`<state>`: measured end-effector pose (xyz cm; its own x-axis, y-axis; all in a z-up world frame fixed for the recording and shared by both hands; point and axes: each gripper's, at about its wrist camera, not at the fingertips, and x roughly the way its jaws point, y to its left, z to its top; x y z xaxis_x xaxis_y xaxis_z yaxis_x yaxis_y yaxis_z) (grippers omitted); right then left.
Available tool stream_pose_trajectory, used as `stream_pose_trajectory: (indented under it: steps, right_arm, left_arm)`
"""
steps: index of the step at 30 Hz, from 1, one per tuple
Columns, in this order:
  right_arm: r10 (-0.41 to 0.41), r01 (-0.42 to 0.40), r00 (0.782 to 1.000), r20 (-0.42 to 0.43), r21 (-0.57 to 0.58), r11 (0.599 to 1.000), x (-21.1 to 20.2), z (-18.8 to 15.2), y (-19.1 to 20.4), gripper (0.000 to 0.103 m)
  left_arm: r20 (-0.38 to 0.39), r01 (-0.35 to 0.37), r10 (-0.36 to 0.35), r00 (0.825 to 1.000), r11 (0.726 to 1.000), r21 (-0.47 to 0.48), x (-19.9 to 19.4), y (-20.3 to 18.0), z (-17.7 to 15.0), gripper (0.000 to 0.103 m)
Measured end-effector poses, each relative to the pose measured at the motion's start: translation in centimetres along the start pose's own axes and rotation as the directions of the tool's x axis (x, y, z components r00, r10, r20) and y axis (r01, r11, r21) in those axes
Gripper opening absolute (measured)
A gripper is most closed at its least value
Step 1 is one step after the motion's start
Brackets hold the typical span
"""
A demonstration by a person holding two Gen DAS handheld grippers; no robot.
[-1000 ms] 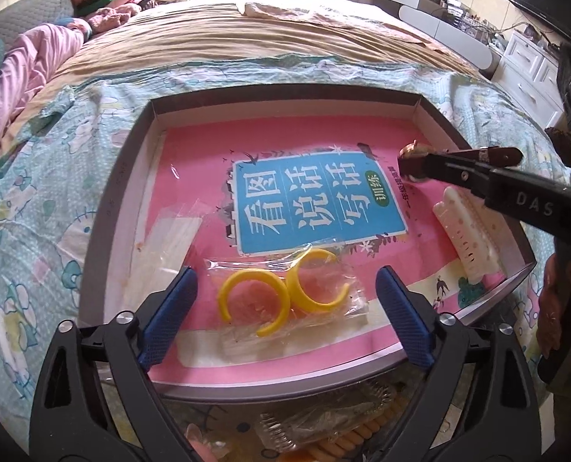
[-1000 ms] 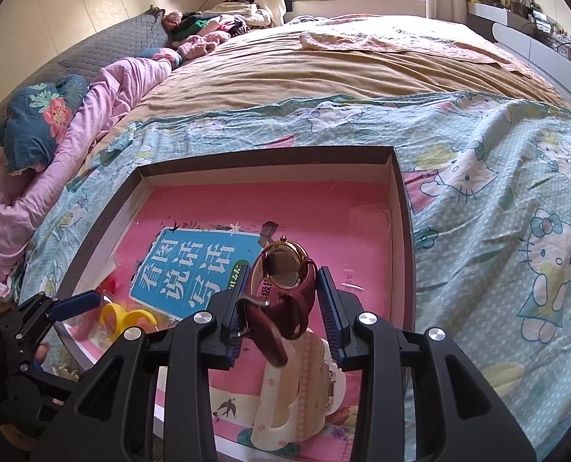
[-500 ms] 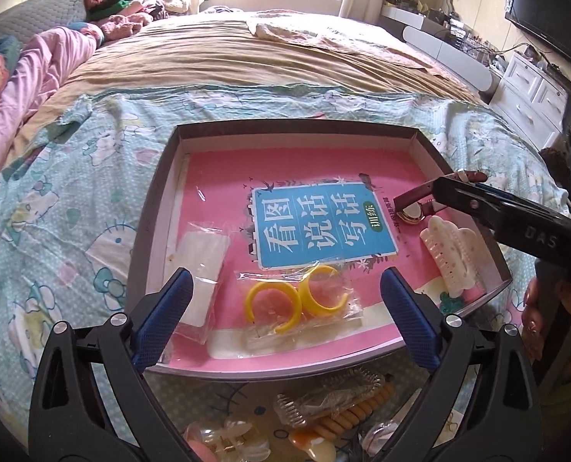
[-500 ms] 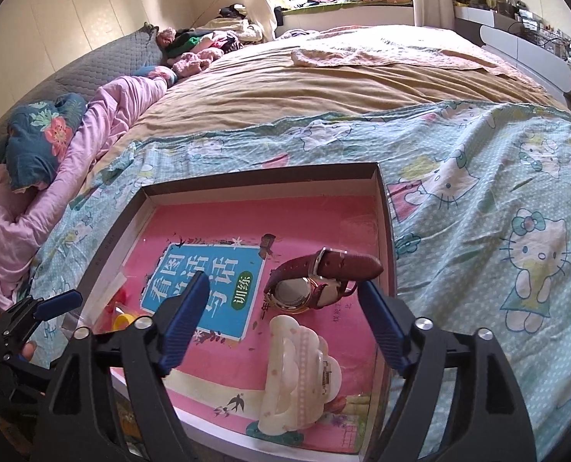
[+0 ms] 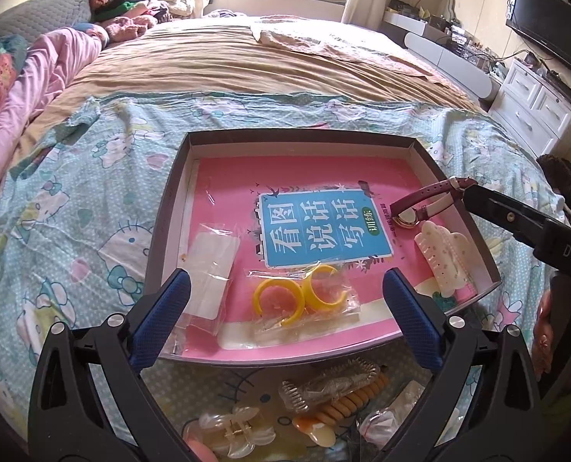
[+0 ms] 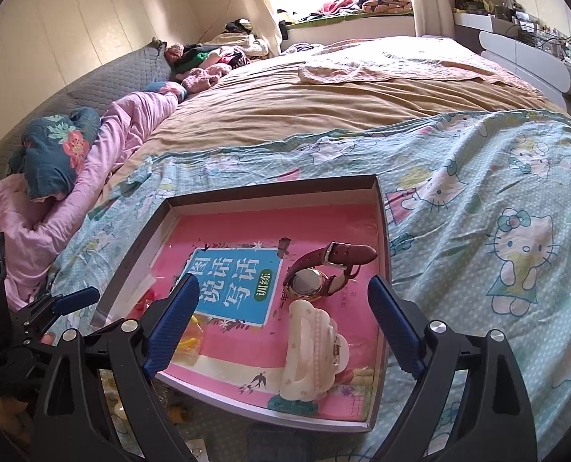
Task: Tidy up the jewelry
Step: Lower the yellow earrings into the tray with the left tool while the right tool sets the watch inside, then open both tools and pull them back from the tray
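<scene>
A shallow grey box (image 5: 162, 231) (image 6: 383, 231) with a pink book inside lies on the bedspread. In it lie a maroon-strap watch (image 5: 420, 208) (image 6: 324, 273), a cream hair claw (image 5: 445, 258) (image 6: 312, 350), bagged yellow hoop earrings (image 5: 297, 298) and a small clear bag (image 5: 210, 269). My left gripper (image 5: 285, 319) is open and empty above the box's near edge. My right gripper (image 6: 283, 323) is open and empty, above the hair claw and just short of the watch. Loose hair clips and bagged pieces (image 5: 324, 396) lie on the bedspread below the box.
The Hello Kitty bedspread (image 6: 497, 211) surrounds the box, with a tan blanket (image 5: 247, 65) beyond. Pink bedding and a floral pillow (image 6: 50, 150) lie at the left. White drawers (image 5: 536, 107) and a TV (image 5: 551, 23) stand at the right.
My right gripper opened and let go of the watch, which now lies in the box by the hair claw. Both grippers pulled back and up from the box.
</scene>
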<state>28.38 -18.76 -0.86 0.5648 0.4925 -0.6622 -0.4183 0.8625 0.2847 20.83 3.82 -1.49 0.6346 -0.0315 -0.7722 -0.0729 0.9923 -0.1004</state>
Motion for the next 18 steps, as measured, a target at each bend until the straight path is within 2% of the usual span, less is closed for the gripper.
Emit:
stream_pose_trajectory:
  steps: [14, 16, 18]
  right_arm:
    - [0.015, -0.013, 0.999, 0.046, -0.03, 0.999, -2.5, -0.2, 1.1, 0.089]
    - [0.017, -0.015, 0.998, 0.054, -0.033, 0.999, -2.9, -0.2, 1.2, 0.096]
    - [0.02, -0.017, 0.997, 0.071, -0.038, 0.999, -3.4, -0.2, 1.4, 0.097]
  left_arm:
    - [0.043, 0.0, 0.001, 0.999, 1.0, -0.02, -2.4, 0.8, 0.1, 0.093]
    - [0.05, -0.002, 0.004, 0.999, 1.0, -0.024, -2.8, 0.9, 0.2, 0.093]
    - [0.057, -0.003, 0.005, 0.998, 1.0, -0.027, -3.2, 1.0, 0.2, 0.093]
